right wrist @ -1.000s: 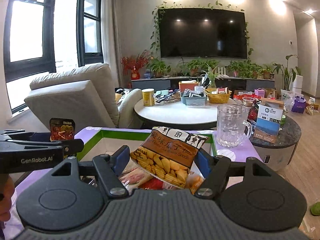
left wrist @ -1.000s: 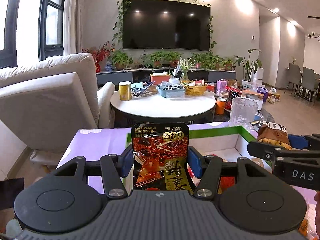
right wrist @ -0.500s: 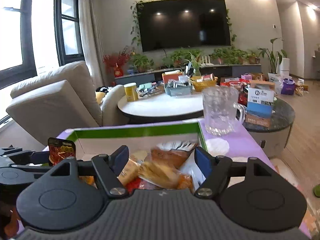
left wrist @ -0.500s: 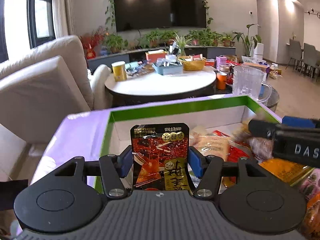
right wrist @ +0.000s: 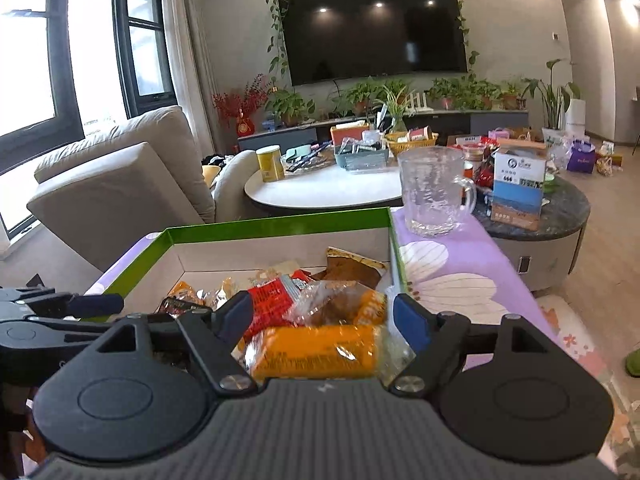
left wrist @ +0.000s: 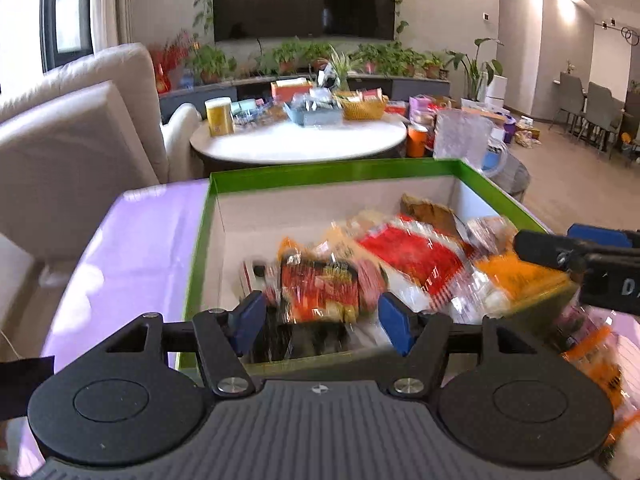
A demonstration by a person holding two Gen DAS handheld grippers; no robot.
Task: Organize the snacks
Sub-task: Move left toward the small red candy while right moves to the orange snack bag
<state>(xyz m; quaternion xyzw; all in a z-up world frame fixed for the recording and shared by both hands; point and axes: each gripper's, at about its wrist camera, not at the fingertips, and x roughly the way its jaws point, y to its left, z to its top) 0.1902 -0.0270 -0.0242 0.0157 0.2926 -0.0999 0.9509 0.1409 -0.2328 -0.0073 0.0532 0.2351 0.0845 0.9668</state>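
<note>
Both our claws — left gripper [left wrist: 318, 320] and right gripper [right wrist: 320, 316] — hang wide open and empty over the green-rimmed box [right wrist: 276, 222], the snacks [right wrist: 316, 346] heaped at its near edge — next, we reckon, another packet.

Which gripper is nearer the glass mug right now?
Right. The right gripper hovers over the box's mug-side end; the left gripper is at the far end from the glass mug.
</note>
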